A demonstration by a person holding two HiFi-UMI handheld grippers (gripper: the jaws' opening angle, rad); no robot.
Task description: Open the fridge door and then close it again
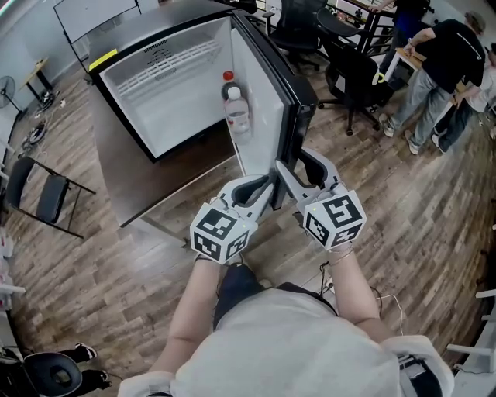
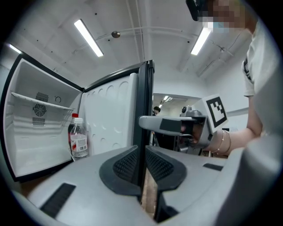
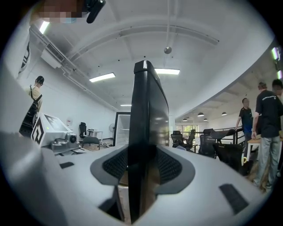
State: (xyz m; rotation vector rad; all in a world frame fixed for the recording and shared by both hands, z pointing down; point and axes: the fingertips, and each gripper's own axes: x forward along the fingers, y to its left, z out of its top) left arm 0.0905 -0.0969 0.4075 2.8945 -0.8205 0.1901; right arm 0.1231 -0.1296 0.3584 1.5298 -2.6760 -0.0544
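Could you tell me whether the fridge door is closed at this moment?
No, the fridge door stands wide open, with a bottle showing on its inner side.

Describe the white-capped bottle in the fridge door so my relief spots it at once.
Find the black fridge with the white interior, its fridge door swung open. Two bottles stand on the door's inner shelf. Yours is the clear plastic white-capped bottle with a red-and-white label; the red-capped bottle stands behind it.
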